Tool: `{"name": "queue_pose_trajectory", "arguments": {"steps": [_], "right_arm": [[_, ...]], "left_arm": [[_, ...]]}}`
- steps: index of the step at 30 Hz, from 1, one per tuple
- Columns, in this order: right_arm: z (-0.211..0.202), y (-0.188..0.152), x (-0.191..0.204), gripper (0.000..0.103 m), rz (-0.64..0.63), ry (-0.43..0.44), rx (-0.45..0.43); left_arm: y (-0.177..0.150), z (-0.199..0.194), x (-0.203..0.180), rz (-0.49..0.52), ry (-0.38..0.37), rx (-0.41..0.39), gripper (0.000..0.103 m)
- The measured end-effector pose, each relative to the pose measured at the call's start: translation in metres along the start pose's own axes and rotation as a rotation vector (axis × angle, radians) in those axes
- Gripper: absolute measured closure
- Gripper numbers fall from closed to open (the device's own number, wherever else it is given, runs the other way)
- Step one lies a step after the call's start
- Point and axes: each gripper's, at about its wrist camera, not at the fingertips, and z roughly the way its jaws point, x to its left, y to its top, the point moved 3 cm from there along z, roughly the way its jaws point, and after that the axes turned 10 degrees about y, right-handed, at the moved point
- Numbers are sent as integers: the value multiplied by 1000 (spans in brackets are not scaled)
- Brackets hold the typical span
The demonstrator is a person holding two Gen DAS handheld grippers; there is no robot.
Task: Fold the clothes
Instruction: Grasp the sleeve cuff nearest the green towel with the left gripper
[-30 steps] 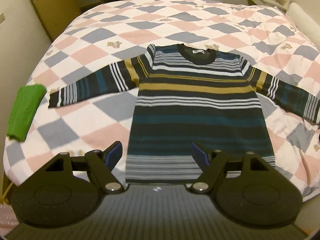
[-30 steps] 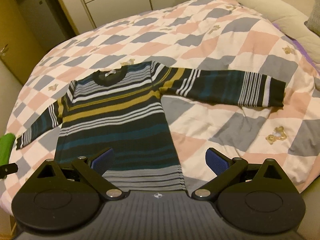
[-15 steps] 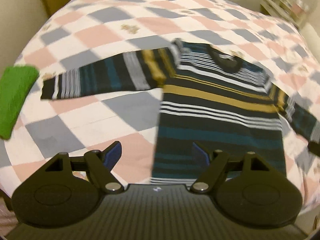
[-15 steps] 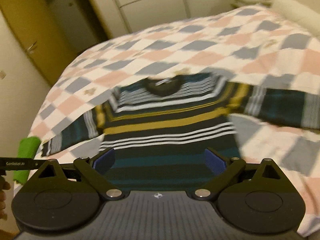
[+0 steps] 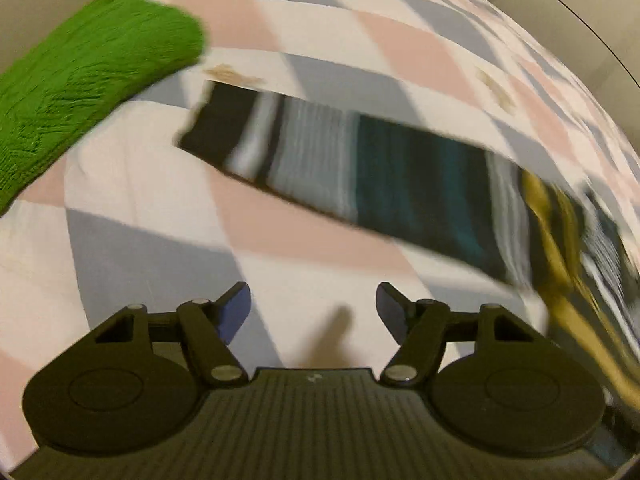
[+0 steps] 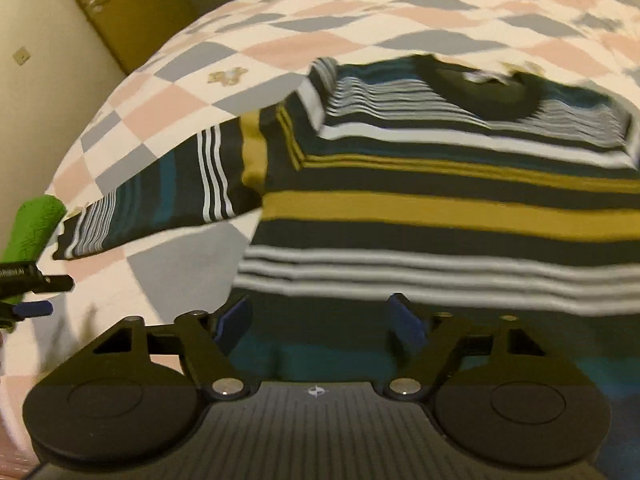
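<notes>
Nothing folded yet: sweater (image 6: pixel 440 208) spread flat on bed (image 5: pixel 360 24), sleeve (image 5: pixel 360 168) outstretched. Left claw (image 5: pixel 313 312) and right claw (image 6: pixel 320 320) both released, empty, above it.

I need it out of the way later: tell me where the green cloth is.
The green cloth lies at the upper left of the left wrist view, on the checked bedcover just beyond the cuff of the striped sweater.
</notes>
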Motion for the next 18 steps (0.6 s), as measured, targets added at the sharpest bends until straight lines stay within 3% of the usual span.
{"name": "queue_pose_trajectory", "arguments": {"steps": [3,6,12,14,17,18], "right_arm": [[26,6,-1,28,-11,-5,-5],[36,6,-10,28,8,-9,4],[33,2,-24,27,46,4,14],[32,4,-26,27,43,5,11],[30,7,-31,27,42,4,-1],[28,7,-34,27,51,3,-10]], "left_arm": [[23,29,25,-122,6,-3,38],[36,44,39,-212,-18,-25,31],[49,60,25,-249,-35,-93,28],[51,64,17,-254,-40,-108,31],[50,69,15,-309,-46,-121,44],[48,70,18,-340,-48,-123,55]]}}
